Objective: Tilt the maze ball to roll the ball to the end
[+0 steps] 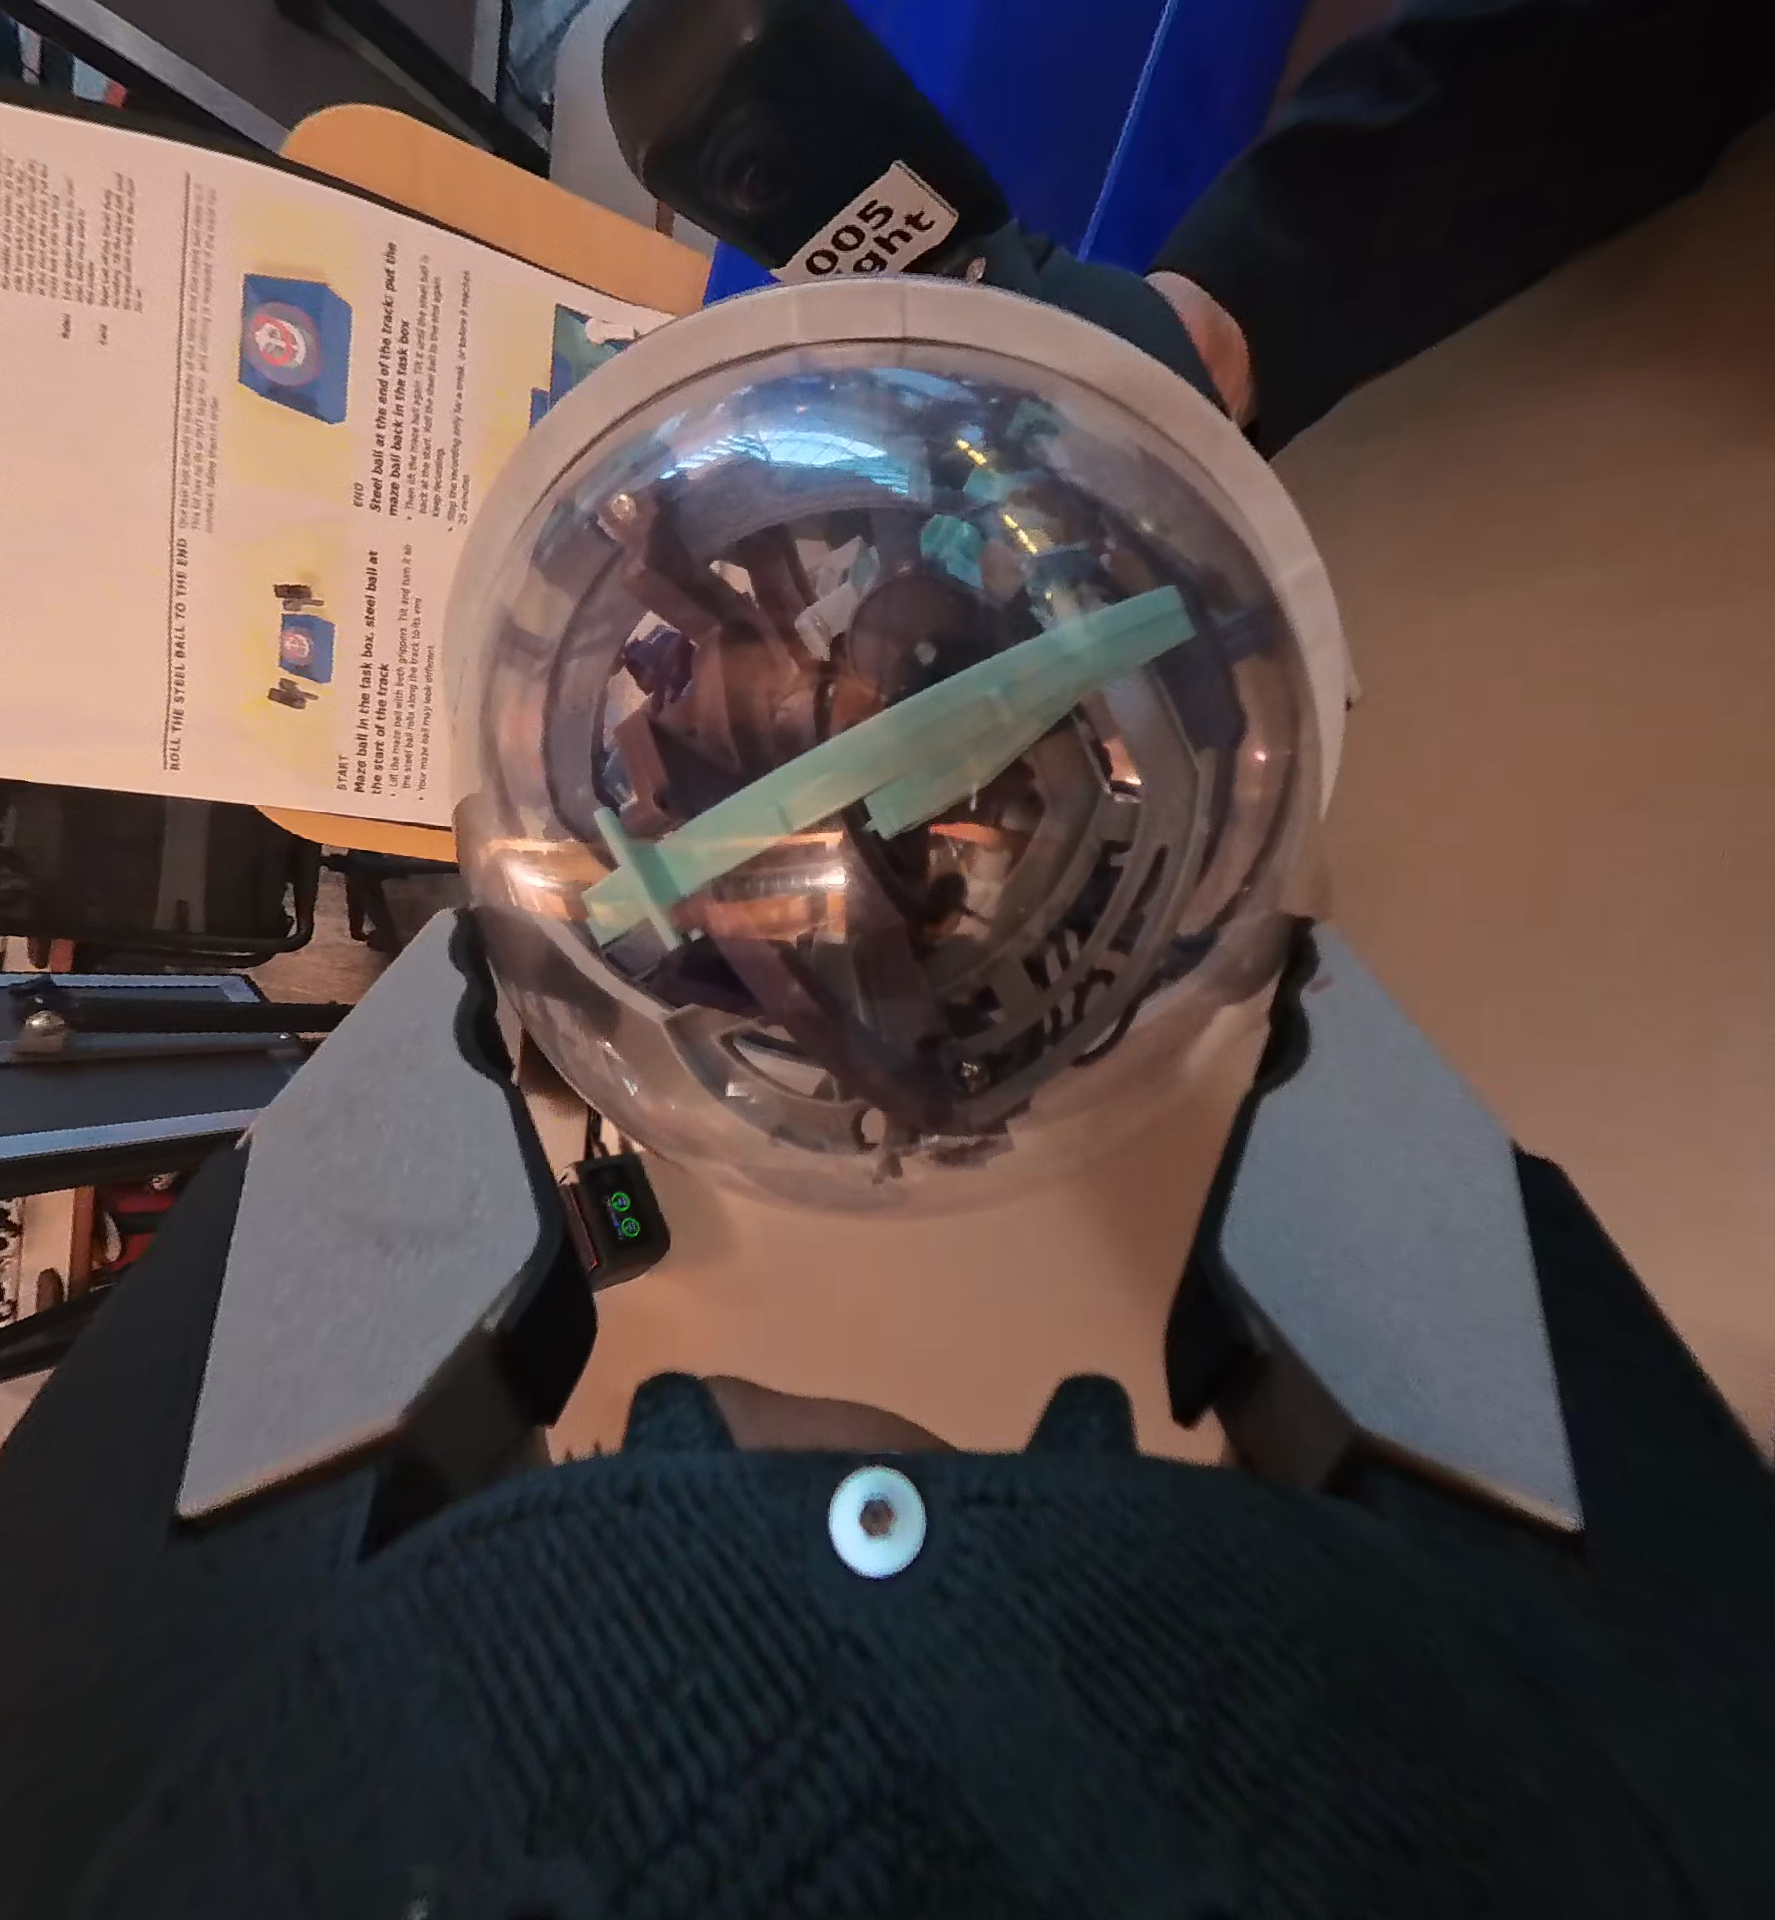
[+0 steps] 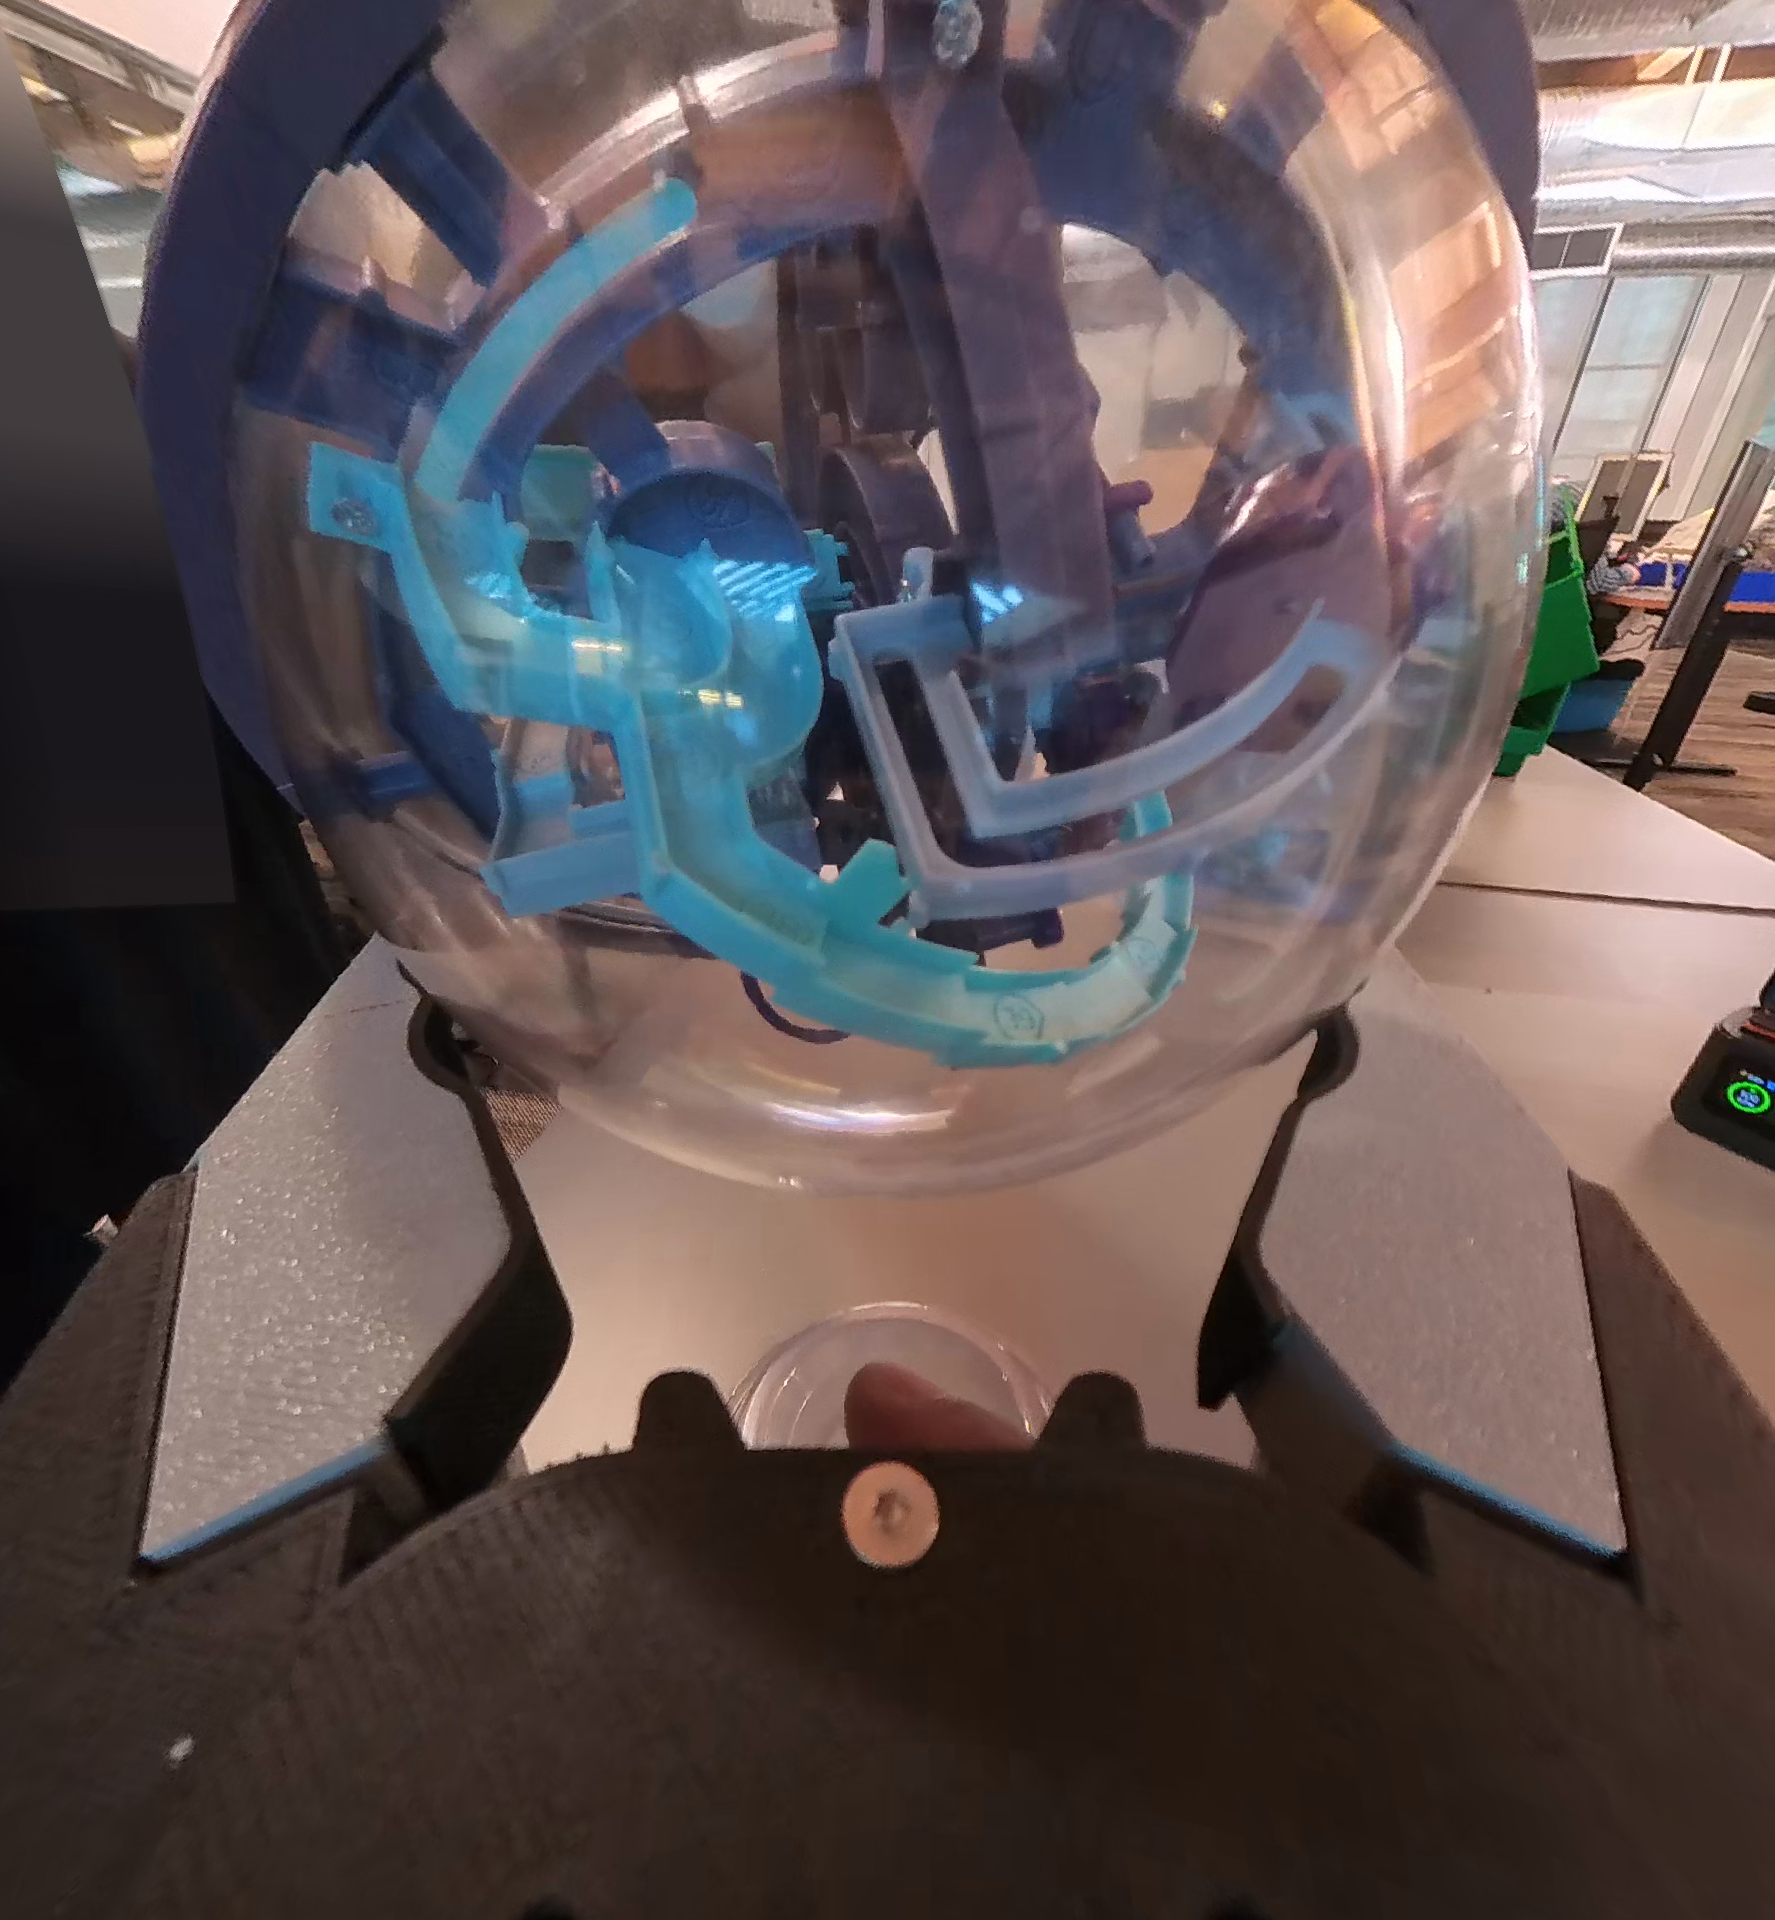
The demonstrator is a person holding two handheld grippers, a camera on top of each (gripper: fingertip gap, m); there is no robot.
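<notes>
Both grippers, left (image 1: 888,997) and right (image 2: 878,1049), spread wide, clamping maze ball (image 1: 893,748)

The maze ball (image 2: 852,582) filled the space between both grippers. A small black device (image 2: 1771,1081) stood nearby on the table (image 2: 1548,883).

L black hand-held gripper (image 1: 885,997): fingers spread wide, tips at 9 and 3 o'clock pressing a clear sphere's sides. R black hand-held gripper (image 2: 878,1049): same wide spread, tips clamped at 9 and 3. Person's gloved hand (image 1: 1200,343) at 1 o'clock in L wrist view.
</notes>
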